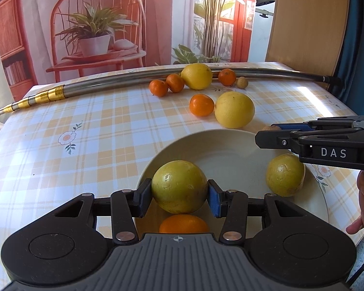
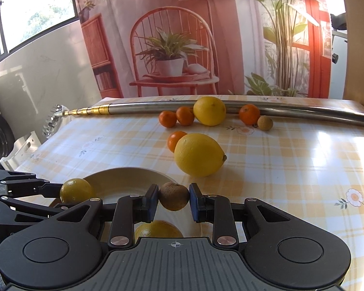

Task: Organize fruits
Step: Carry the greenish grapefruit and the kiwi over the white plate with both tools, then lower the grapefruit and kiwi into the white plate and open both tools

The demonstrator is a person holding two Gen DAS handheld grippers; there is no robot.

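Loading the plate (image 1: 230, 145), lower centre: the left gripper (image 1: 179, 197) clamps a yellow-green fruit (image 1: 179, 186) above it, the right gripper (image 2: 173, 200) pinches a small brown fruit (image 2: 174, 196) over its rim; next, lower and release each clear of fruit already there.

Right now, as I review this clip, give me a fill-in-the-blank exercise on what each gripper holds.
1. The left gripper is shut on a yellow-green fruit above the cream ____.
2. The right gripper is shut on a small ____ fruit.
3. A long ____ pole lies along the table's far edge.

Missing words: plate; brown; metal
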